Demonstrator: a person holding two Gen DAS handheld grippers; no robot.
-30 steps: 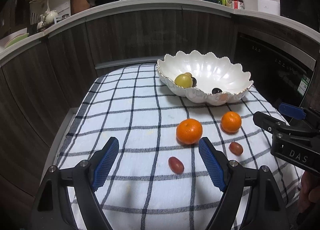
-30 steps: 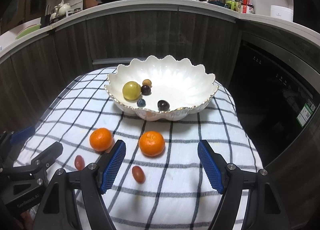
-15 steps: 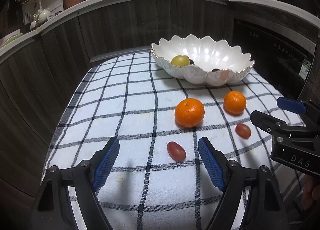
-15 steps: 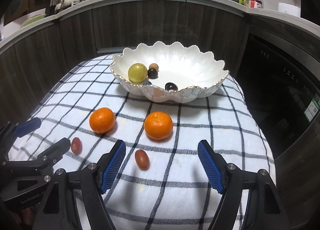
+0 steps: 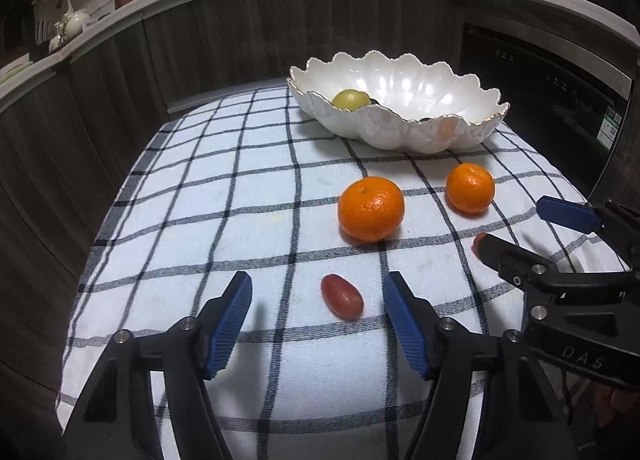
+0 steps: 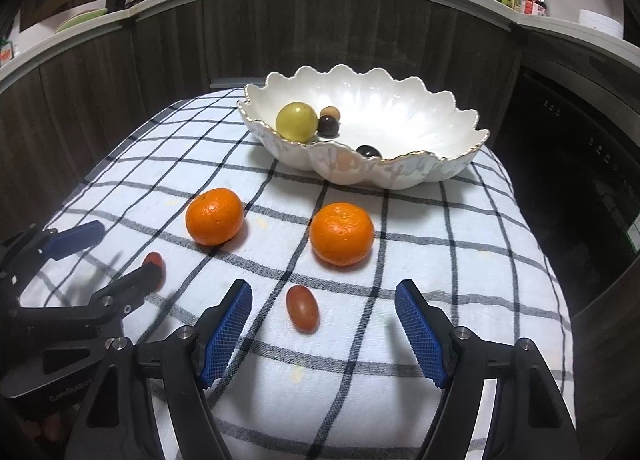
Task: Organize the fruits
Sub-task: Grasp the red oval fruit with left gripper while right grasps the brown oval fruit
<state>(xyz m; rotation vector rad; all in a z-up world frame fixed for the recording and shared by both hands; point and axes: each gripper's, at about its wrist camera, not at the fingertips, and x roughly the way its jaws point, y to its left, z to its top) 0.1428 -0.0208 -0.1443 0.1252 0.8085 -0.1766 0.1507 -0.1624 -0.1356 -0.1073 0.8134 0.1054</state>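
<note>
From the left wrist camera, the left gripper hangs low over a white cloth with dark check lines, its blue-padded jaws spread wide and holding nothing. A small red grape tomato lies on the cloth between the two pads, touching neither. Beyond it sit two oranges: a larger-looking near orange just past the pads, and a second orange further right. Behind them stands a white scalloped bowl with a gold rim, with a yellow-green round fruit showing over its near wall. The right gripper enters from the right edge, and something red peeks out beside its lower finger, probably a second tomato, though most of it is hidden.

From the right wrist camera, the right gripper also has its jaws wide apart and empty. A second grape tomato lies between its pads, nearer the left one, clear of both. Two oranges rest beyond, one ahead and one to the left. The bowl holds the yellow-green fruit, two small dark round fruits and a small tan one. At left, the left gripper reaches in, its lower finger partly covering the first tomato.
</note>
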